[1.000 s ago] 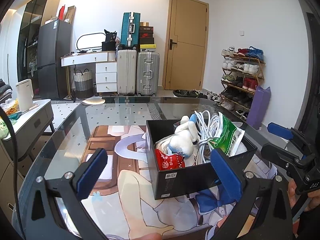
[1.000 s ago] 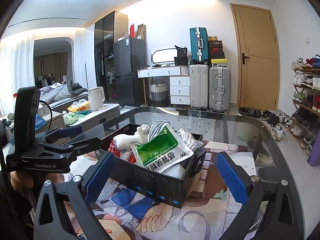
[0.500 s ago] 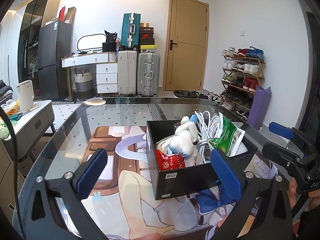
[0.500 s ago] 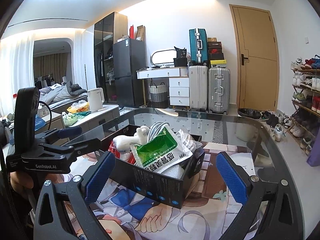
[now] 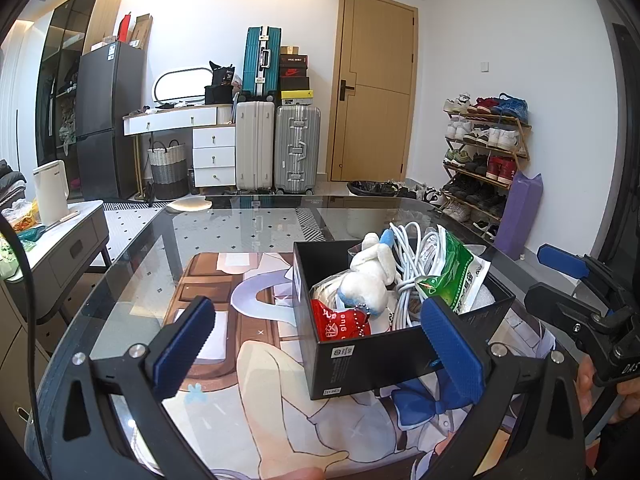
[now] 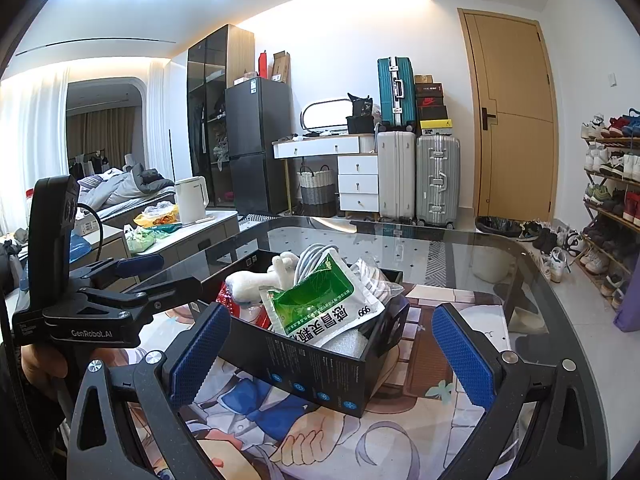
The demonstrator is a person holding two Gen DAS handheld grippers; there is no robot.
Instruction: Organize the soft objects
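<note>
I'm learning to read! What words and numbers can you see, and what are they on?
"GenRobot.AI": side of the left gripper.
"999" and upside-down Chinese characters: green sachet in the black box.
"glue": red packet.
"DAS", cut off: right gripper.
Too small or blurred: the box's printed side and label, the shoebox stack, the small print on the left gripper's handle.

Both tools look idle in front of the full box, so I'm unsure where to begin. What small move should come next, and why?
Probably lower the open right tool onto the green sachet: it lies topmost in the black cardboard box, overhanging the white plush toy and white cable coil.
</note>
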